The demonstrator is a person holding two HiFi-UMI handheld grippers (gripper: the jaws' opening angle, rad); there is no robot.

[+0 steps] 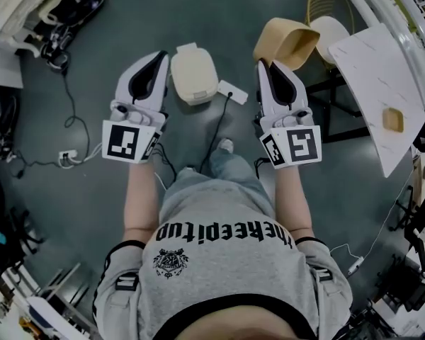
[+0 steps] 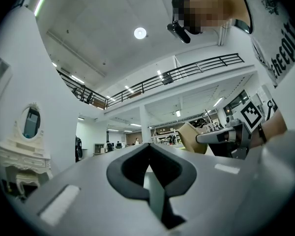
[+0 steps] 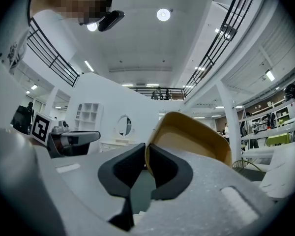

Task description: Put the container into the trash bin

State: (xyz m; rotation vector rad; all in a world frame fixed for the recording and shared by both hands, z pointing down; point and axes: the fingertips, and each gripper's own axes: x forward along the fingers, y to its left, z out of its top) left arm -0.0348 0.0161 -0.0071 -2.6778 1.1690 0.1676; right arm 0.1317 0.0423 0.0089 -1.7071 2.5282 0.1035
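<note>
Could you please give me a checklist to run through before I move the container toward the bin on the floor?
1. Right tool shut on the container rim: ok.
2. Left tool shut with nothing in it, free to help: ok.
3. Trash bin in the head view, ahead between the two tools: ok.
4. Bin top open to receive the container: not ok, it looks covered.
5. Container empty inside: cannot tell, only part of the interior shows.

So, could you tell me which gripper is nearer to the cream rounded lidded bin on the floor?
Left. The left gripper hangs just left of the cream lidded bin; the right gripper, clamping a tan bowl-shaped container, sits farther off to its right.
</note>
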